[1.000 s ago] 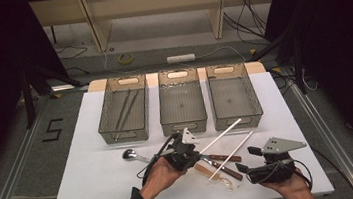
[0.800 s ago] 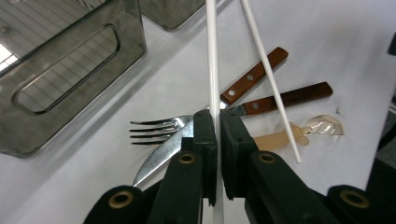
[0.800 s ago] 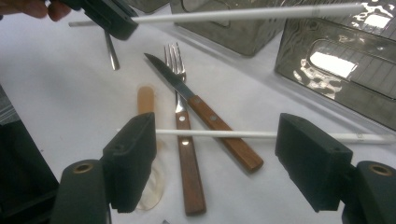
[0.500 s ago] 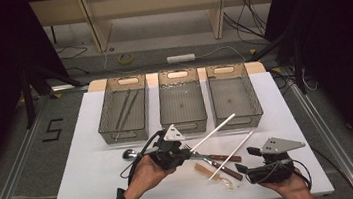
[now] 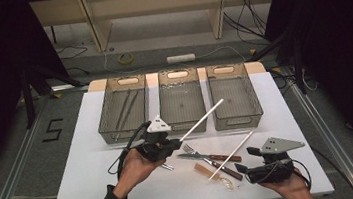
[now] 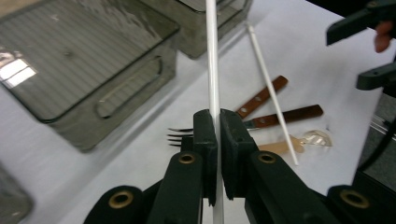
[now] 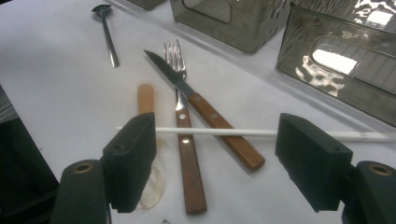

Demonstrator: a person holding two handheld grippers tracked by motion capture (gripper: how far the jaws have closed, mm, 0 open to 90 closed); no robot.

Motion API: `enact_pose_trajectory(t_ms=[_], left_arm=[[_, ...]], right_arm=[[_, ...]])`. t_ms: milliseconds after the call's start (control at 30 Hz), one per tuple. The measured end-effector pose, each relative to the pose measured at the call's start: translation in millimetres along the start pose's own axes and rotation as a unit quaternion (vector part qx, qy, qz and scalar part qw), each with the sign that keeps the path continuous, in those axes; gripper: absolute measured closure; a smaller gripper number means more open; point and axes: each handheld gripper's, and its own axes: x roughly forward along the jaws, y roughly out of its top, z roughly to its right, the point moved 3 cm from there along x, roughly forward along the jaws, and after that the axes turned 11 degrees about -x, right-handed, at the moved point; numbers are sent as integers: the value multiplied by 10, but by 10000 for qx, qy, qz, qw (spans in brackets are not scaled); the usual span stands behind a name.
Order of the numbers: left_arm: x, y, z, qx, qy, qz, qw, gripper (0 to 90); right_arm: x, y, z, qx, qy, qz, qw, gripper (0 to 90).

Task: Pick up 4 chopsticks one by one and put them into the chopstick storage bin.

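Two white chopsticks (image 5: 201, 123), three bins (image 5: 232, 123)

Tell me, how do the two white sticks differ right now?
The held white stick is clamped between the left gripper's fingers and raised off the table, slanting over the middle bin. The loose white stick lies flat on the table, free of any grip, resting across the knife and fork. The right gripper stands open near it. Both are thin, straight and white.
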Motion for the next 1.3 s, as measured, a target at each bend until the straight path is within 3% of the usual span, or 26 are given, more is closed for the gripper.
enact_pose_trajectory(t_ms=[133, 267, 400, 700, 900, 1067, 1200, 1300], left_arm=[[-73, 31, -145, -156, 117, 127, 9997, 857], [-143, 60, -278, -172, 361, 244, 9989, 857], [-189, 70, -379, -288, 439, 307, 9982, 857], [-296, 73, -722, -673, 668, 521, 9941, 857], [-353, 66, -865, -842, 745, 573, 9920, 857], [-441, 89, -1016, -1033, 857, 739, 9882, 857], [-476, 100, -1119, -1100, 930, 758, 9867, 857], [-502, 103, -1267, -1253, 1065, 799, 9831, 857]], right_arm=[[-5, 2, 2, 8, -2, 10, 10000, 302], [-5, 4, 3, 20, -5, 34, 10000, 300], [-5, 5, 3, 18, -14, 47, 10000, 298], [-10, 7, 2, 15, -29, 83, 10000, 293], [-12, 12, 6, 54, -54, 105, 9999, 282], [-12, 10, 12, 81, -71, 103, 9999, 269], [-6, 10, 11, 81, -63, 95, 9999, 268], [-2, 11, 8, 81, -58, 94, 9999, 269]])
